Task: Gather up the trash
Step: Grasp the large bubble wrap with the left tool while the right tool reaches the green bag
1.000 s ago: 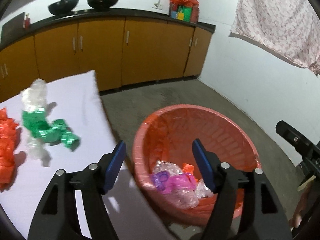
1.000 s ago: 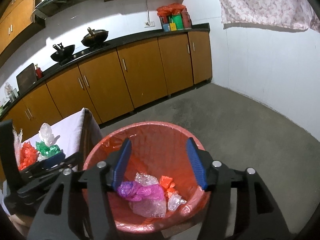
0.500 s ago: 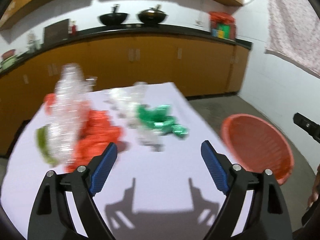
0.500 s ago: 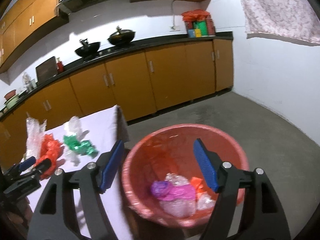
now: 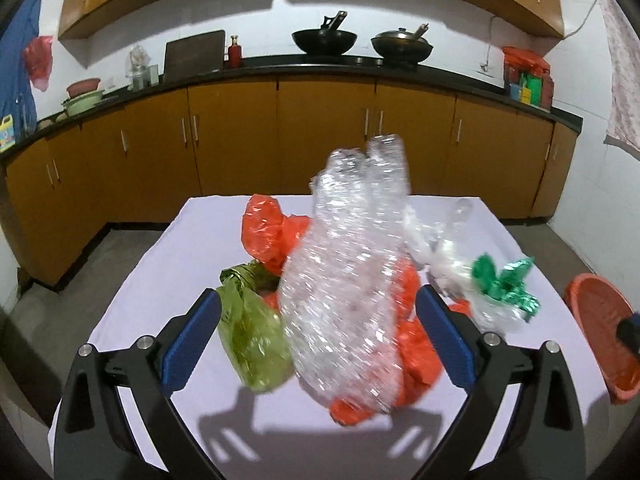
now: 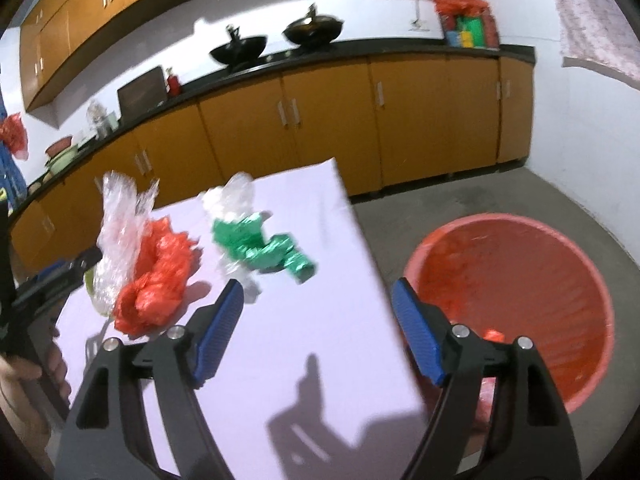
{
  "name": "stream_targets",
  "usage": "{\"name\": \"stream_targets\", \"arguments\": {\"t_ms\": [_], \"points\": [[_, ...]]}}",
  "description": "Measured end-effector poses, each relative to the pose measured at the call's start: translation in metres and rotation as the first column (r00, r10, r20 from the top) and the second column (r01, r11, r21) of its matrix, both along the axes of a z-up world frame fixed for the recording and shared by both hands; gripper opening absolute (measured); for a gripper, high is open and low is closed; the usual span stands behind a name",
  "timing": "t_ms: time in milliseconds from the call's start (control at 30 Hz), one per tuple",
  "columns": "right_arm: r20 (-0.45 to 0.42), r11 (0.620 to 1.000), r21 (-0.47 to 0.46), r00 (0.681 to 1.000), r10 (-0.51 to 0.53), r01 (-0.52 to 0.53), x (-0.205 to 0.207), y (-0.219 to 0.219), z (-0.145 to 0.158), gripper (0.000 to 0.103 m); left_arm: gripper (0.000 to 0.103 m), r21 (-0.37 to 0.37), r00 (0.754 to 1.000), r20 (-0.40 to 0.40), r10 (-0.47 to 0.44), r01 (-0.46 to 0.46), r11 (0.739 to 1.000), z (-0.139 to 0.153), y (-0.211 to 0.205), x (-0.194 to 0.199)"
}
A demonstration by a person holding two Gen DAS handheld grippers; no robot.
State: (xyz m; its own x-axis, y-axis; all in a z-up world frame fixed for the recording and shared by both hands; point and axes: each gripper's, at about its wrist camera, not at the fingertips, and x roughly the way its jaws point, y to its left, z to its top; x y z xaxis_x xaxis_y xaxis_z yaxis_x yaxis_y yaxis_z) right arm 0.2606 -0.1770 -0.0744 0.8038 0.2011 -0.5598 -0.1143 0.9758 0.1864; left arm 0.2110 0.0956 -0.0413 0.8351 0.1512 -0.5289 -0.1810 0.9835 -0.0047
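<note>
Trash on the desk (image 5: 168, 264) now fills the left view, where a second ago the red basket (image 6: 516, 300) sat under both claws; the left claw (image 5: 318, 338) has swung back for another piece. It gapes open and empty, with the clear plastic wrap (image 5: 348, 280) standing between its fingers and the orange bag (image 5: 272, 236) behind. The right claw (image 6: 318, 330), also open and empty, hangs over the desk edge, the green wrapper (image 6: 260, 248) just ahead, basket to its right.
</note>
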Motion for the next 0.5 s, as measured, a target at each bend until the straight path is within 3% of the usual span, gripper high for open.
{"name": "stream_targets", "arguments": {"t_ms": [167, 333, 400, 500], "points": [[-0.033, 0.999, -0.022, 0.999, 0.038, -0.039, 0.010, 0.026, -0.012, 0.075, 0.082, -0.045, 0.998, -0.055, -0.029, 0.027, 0.999, -0.014, 0.012, 0.019], [-0.044, 0.998, -0.038, 0.997, 0.056, -0.057, 0.015, 0.037, -0.016, 0.075, 0.075, -0.057, 0.996, -0.066, -0.055, 0.051, 0.997, -0.021, 0.013, 0.023], [-0.049, 0.997, -0.038, 0.997, 0.059, -0.061, 0.017, 0.041, -0.017, 0.075, 0.066, -0.070, 0.995, -0.073, -0.068, 0.063, 0.996, -0.024, 0.015, 0.024], [-0.053, 0.997, -0.045, 0.996, 0.068, -0.070, 0.018, 0.046, -0.019, 0.076, 0.042, -0.080, 0.992, -0.085, -0.090, 0.083, 0.993, -0.029, 0.016, 0.026]]}}
